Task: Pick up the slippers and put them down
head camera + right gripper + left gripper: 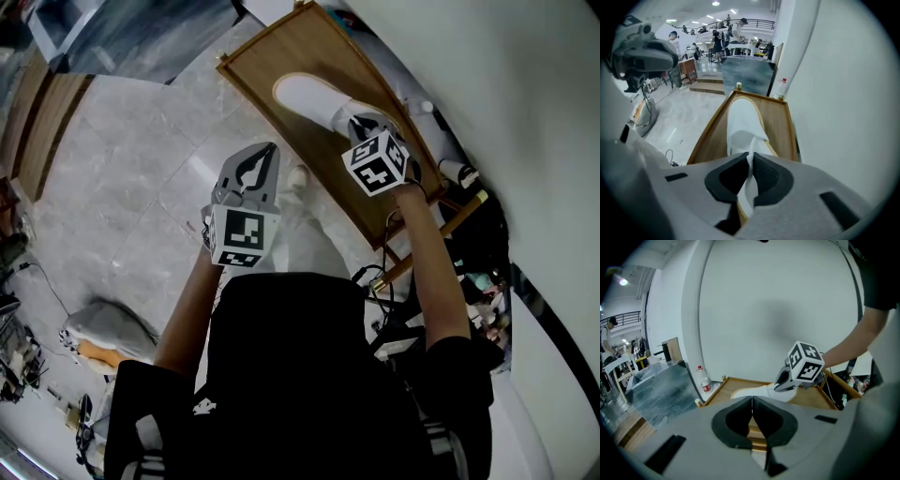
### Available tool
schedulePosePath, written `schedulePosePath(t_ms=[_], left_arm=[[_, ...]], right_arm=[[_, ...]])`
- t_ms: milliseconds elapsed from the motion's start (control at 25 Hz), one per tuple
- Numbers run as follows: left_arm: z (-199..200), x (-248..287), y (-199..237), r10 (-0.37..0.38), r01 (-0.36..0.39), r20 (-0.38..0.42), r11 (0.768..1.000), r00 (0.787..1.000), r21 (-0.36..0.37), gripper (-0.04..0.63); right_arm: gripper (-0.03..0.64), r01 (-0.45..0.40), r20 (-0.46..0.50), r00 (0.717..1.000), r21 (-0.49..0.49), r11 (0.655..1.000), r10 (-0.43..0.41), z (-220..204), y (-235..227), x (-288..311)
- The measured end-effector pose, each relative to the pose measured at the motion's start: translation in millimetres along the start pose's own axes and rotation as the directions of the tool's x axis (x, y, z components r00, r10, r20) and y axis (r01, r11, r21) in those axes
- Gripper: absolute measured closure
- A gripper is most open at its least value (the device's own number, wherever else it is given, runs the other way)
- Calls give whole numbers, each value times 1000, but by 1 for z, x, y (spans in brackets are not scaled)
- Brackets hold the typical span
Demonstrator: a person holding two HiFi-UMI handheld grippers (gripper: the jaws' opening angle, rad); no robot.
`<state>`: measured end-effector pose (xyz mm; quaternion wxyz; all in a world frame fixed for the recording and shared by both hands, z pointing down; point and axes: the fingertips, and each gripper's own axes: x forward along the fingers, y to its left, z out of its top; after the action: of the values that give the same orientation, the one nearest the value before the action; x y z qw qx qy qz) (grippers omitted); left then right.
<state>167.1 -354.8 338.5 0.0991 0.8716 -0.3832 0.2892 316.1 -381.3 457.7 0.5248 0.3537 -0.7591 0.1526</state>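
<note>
The right gripper (751, 157) is clamped on the upper of 1 white slipper (743, 117), which stretches ahead of it along the wooden worktop (780, 129). The left gripper (752, 401) hovers to its left, jaws together and empty.

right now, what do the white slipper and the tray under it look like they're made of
The slipper looks like soft, thin white fabric, matte; it creases into a fold where the right gripper pinches it. The tray looks like wood or wood-look laminate: brown with streaky grain, a paler raised rim and low sheen. I cannot tell which.
</note>
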Motion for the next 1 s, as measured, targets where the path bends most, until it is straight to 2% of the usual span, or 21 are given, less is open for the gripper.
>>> schedulePosePath(t_ms=[200, 480, 800, 1000], left_arm=[[6, -14, -5, -21, 21, 9, 999, 1000, 24, 591], [22, -40, -15, -61, 56, 66, 996, 996, 71, 591], [23, -81, -20, -84, 70, 115, 990, 990, 119, 591], [26, -116, -12, -61, 38, 148, 988, 987, 153, 591]], right_arm=[[604, 4, 54, 998, 148, 989, -12, 11, 3, -29], [604, -11, 145, 989, 334, 943, -40, 22, 19, -77], [604, -17, 260, 960, 436, 900, -107, 45, 52, -137], [604, -30, 326, 936, 455, 890, -135, 62, 82, -175]])
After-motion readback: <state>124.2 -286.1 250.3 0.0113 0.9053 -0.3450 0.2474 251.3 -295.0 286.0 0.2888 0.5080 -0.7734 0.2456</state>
